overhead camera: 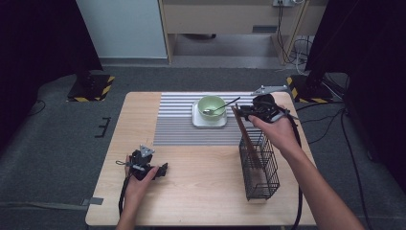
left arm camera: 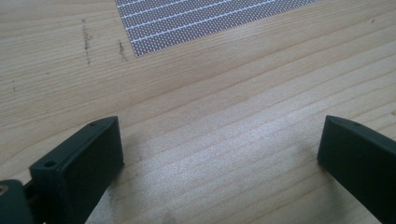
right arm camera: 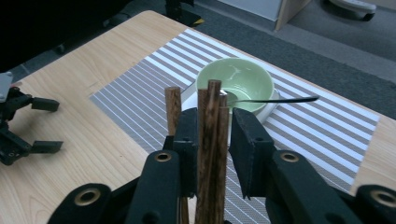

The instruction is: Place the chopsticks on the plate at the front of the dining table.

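Right gripper [right arm camera: 212, 135] jaws pinch wooden chopsticks [right arm camera: 211, 140] above the wire basket [overhead camera: 260, 167] — lift vertically, keep grip; left gripper [left arm camera: 219, 154] jaws spread.

Table [overhead camera: 201, 191]: I see pale wood grain, with a few dark scuffs [left arm camera: 86, 39] near the mat's corner.
Mat [overhead camera: 177, 129]: grey with white stripes, lying flat on the far half of the table.
Floor [overhead camera: 57, 143]: dark grey carpet from where I look.
Stand bases: two with yellow-black hazard stripes, left [overhead camera: 91, 86] and right [overhead camera: 306, 87] beyond the table.
Cables [overhead camera: 292, 50]: loose on the floor, far right.
Cabinet [overhead camera: 230, 19]: light wood, at the back.
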Available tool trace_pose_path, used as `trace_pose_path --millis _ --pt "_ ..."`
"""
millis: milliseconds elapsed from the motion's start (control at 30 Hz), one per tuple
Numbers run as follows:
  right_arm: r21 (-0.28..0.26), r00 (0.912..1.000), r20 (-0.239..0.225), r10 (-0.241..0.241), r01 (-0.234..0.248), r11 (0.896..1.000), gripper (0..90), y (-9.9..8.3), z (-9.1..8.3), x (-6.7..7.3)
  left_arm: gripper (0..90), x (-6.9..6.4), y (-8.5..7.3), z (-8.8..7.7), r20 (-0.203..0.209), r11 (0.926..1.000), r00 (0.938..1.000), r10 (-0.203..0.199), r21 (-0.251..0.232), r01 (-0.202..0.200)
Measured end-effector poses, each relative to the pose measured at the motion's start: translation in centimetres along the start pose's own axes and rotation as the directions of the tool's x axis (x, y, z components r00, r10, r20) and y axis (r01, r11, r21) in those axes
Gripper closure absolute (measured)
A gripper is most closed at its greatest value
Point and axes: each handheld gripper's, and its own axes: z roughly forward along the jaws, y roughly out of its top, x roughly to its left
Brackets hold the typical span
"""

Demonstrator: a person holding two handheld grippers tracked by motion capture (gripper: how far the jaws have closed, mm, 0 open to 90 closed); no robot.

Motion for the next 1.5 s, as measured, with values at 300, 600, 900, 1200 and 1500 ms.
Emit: trace_pose_path --millis 300,600,900,1200,1500 --pt "0.011 0.9999 -0.005 -0.011 0.011 1.0 83.0 0.2 0.7 0.1 0.0 0.0 0.0 0.0 0.0 1.0 1.0 0.0 0.0 0.0" --pt "-0.002 0.9994 -0.034 0.01 -0.01 1.0 84.5 0.9 -0.1 -0.1 0.0 0.0 0.0 0.0 0.001 1.0 1.0 -0.002 -0.001 0.002" --pt "-0.029 0.9983 -0.056 0.02 -0.021 0.999 84.7 2.1 -1.9 -0.9 2.6 -0.3 0.1 0.0 0.004 0.9999 1.0 -0.005 -0.014 0.005" --pt "-0.064 0.995 -0.092 0.04 -0.046 0.997 85.0 2.9 -3.6 -2.2 4.2 -1.3 1.0 -0.3 0.053 0.9988 0.9986 -0.006 -0.049 0.009" --pt "-0.092 0.9917 -0.12 0.046 -0.057 0.994 85.2 3.4 -5.0 -2.7 4.8 -2.1 2.7 -0.9 0.073 0.9965 0.9972 0.019 -0.083 -0.012"
